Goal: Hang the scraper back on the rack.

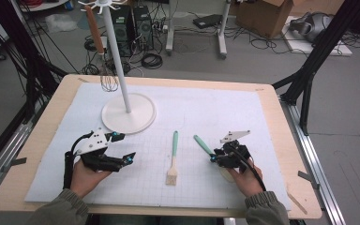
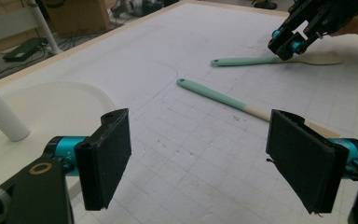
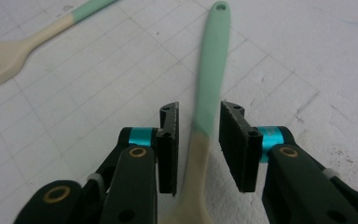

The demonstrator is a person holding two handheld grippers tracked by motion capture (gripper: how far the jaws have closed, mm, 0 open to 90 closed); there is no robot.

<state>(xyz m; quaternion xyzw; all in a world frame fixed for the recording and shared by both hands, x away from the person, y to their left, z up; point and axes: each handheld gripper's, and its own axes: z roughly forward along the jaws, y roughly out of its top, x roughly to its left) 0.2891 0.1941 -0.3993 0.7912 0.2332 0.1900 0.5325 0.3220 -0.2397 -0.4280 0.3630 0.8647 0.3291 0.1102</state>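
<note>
Right gripper (image 3: 198, 140) jaws straddle the spatula (image 3: 209, 88) handle lying flat on the mat (image 1: 206, 112), not clamped; light, stiff, smooth, so grab mid-handle. Left gripper (image 2: 209, 158) open, empty

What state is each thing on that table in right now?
Left tongs: open, nothing between them.
Right tongs: open around the spoon handle, gaps on both sides.
Spoon: flat on the mat, not gripped yet.
Brush: flat on the mat, untouched.
Whisk: hanging from the stand.
Stand: upright on its round base.
</note>
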